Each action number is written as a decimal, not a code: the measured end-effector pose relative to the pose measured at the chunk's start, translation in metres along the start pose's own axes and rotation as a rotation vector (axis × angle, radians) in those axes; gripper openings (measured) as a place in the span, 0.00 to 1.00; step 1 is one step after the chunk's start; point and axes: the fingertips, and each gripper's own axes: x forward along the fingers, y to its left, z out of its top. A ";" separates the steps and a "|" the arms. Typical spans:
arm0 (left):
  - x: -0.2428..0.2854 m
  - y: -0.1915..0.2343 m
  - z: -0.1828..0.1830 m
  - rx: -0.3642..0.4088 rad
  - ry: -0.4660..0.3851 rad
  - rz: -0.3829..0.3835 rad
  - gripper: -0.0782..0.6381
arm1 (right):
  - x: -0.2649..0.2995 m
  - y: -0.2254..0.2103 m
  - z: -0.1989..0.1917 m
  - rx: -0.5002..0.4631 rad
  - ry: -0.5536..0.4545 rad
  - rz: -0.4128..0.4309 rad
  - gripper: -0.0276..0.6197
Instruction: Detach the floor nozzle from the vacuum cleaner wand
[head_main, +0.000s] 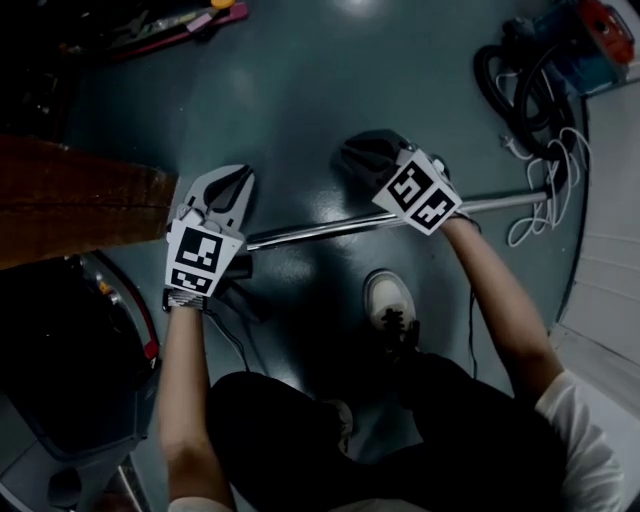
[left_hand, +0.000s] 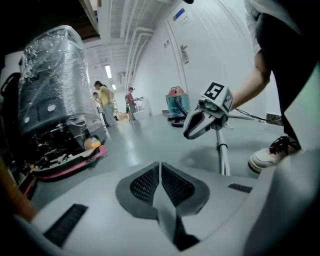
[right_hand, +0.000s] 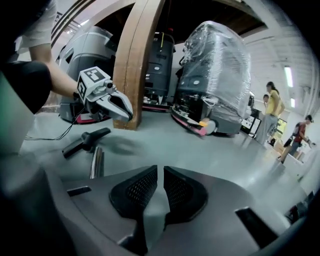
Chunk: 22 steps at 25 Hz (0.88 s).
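Observation:
The chrome wand (head_main: 340, 227) lies across the dark floor, and its end (right_hand: 96, 162) points at the black floor nozzle (right_hand: 82, 141). In the head view the nozzle (head_main: 240, 270) is half hidden under my left gripper's marker cube. I cannot tell whether wand and nozzle are joined. My left gripper (head_main: 240, 178) hovers above the wand's nozzle end with its pads together (left_hand: 160, 167), holding nothing. My right gripper (head_main: 350, 153) hangs above the wand's middle. Its pads (right_hand: 160, 172) are almost touching and hold nothing. Both grippers are off the wand.
The blue and red vacuum body (head_main: 575, 40) with its black hose sits at the far right, with a white cable (head_main: 545, 195) by the wand's far end. A wooden beam (head_main: 70, 200) and wrapped machines (left_hand: 50, 80) stand to the left. My shoe (head_main: 390, 300) is near the wand. People (left_hand: 102, 100) stand far off.

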 end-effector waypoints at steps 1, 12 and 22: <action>0.001 0.005 0.008 -0.007 -0.014 0.021 0.13 | -0.005 -0.005 0.005 0.023 -0.021 -0.021 0.13; 0.007 0.020 0.108 0.006 -0.165 0.153 0.11 | -0.073 -0.051 0.052 0.060 -0.166 -0.181 0.10; 0.006 0.016 0.181 -0.034 -0.337 0.241 0.11 | -0.139 -0.069 0.084 0.046 -0.268 -0.299 0.09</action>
